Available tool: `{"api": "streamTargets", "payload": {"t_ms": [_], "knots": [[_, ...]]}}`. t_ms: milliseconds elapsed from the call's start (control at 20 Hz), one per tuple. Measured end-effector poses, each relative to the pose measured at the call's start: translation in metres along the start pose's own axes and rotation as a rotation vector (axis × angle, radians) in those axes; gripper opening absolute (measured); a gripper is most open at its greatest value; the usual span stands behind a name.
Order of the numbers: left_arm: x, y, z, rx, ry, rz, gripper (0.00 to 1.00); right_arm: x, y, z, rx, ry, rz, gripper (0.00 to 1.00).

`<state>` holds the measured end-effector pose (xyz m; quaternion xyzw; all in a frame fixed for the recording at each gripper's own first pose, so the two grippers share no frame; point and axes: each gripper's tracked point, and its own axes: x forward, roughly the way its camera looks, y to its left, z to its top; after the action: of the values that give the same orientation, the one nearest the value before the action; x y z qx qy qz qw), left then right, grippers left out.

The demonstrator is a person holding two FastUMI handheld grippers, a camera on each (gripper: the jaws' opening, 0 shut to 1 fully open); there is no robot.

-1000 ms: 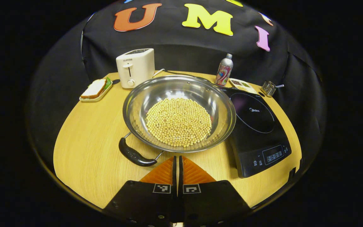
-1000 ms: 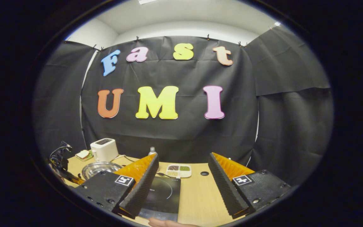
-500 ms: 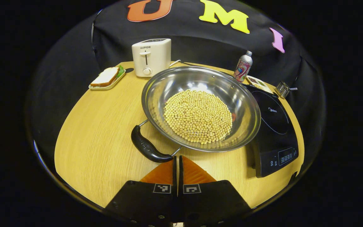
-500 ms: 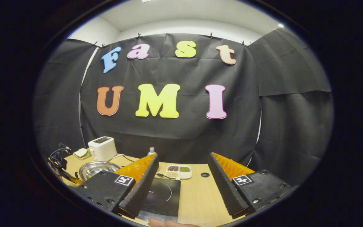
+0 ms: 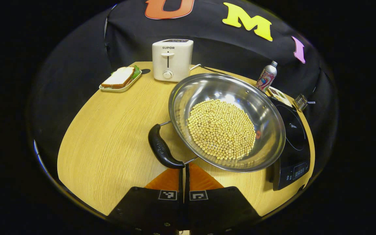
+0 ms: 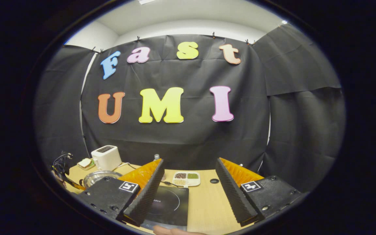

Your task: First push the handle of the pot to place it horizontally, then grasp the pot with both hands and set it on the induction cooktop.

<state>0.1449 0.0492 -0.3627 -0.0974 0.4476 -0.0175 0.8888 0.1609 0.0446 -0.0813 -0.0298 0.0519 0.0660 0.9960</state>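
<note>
Two grippers are at work, and the left gripper (image 5: 184,169) has its jaws pressed together, empty, the tips just at the near end of the black handle (image 5: 163,150) where its wire bracket meets the pot (image 5: 226,121); whether they touch it cannot be told; the handle runs slantwise on the pot's left side, not yet level across the view; the pot, steel and wide, holds a bed of pale beans (image 5: 222,129) and sits on the counter (image 5: 109,130), its right rim over the edge of the cooktop (image 5: 294,130); beyond stand a toaster (image 5: 172,59), a sandwich tray (image 5: 121,79) and a bottle (image 5: 266,76).

In the right gripper view, the right gripper (image 6: 188,191) has its jaws wide apart, holding nothing, raised near the cooktop (image 6: 170,205); the pot (image 6: 100,177) lies off to its left.

The step in hand looks to be the first, pushing the handle round; the next move calls for a steady sideways nudge with the closed tips until the handle lies horizontal, gentle enough that the beans do not spill; then each gripper needs a side of the pot for the lift.
</note>
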Motion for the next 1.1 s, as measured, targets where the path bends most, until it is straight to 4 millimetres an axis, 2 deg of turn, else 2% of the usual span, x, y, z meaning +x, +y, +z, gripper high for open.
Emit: {"api": "streamTargets", "payload": {"t_ms": [50, 100, 150, 200, 250, 400, 450, 500, 600, 650, 700, 750, 800, 850, 1100], "knots": [[0.002, 0.005, 0.002, 0.007, 0.000, 0.008, 0.00, -0.001, 0.002, 0.002, -0.001, -0.005, 0.001, 0.99], [0.005, 0.010, 0.006, 0.011, -0.008, 0.018, 0.00, -0.001, 0.002, 0.002, -0.005, -0.008, 0.004, 0.96], [0.008, 0.013, 0.009, 0.012, -0.010, 0.026, 0.11, -0.001, 0.003, 0.003, -0.008, -0.009, 0.006, 0.96], [0.009, 0.016, 0.011, 0.010, -0.012, 0.030, 0.00, 0.000, 0.003, 0.003, -0.010, -0.010, 0.006, 0.99], [0.011, 0.019, 0.015, 0.006, -0.013, 0.032, 0.00, 0.001, 0.003, 0.003, -0.011, -0.005, 0.006, 0.96], [0.018, 0.027, 0.025, -0.012, -0.014, 0.034, 0.00, 0.001, 0.004, 0.001, 0.001, 0.000, 0.011, 0.96], [0.020, 0.029, 0.029, -0.020, -0.016, 0.037, 0.00, 0.001, 0.002, 0.000, 0.007, 0.002, 0.007, 0.99], [0.024, 0.032, 0.033, -0.027, -0.018, 0.039, 0.00, 0.002, 0.001, -0.002, 0.012, 0.006, 0.000, 0.96], [0.030, 0.038, 0.042, -0.039, -0.021, 0.041, 0.00, -0.001, -0.001, -0.005, 0.022, 0.013, -0.004, 0.99], [0.034, 0.041, 0.045, -0.047, -0.021, 0.043, 0.00, -0.002, -0.004, -0.005, 0.024, 0.016, -0.009, 0.96], [0.037, 0.042, 0.049, -0.054, -0.018, 0.044, 0.10, -0.004, -0.007, -0.006, 0.025, 0.017, -0.016, 0.96], [0.040, 0.044, 0.053, -0.055, -0.021, 0.045, 0.00, -0.004, -0.009, -0.007, 0.025, 0.017, -0.023, 0.96], [0.042, 0.046, 0.056, -0.054, -0.019, 0.045, 0.00, -0.005, -0.010, -0.007, 0.030, 0.016, -0.029, 0.99], [0.045, 0.048, 0.059, -0.056, -0.020, 0.047, 0.00, -0.006, -0.010, -0.008, 0.032, 0.019, -0.033, 0.96], [0.063, 0.059, 0.068, -0.059, -0.003, 0.060, 0.00, -0.006, -0.003, -0.020, 0.005, 0.024, -0.077, 0.96]]}}
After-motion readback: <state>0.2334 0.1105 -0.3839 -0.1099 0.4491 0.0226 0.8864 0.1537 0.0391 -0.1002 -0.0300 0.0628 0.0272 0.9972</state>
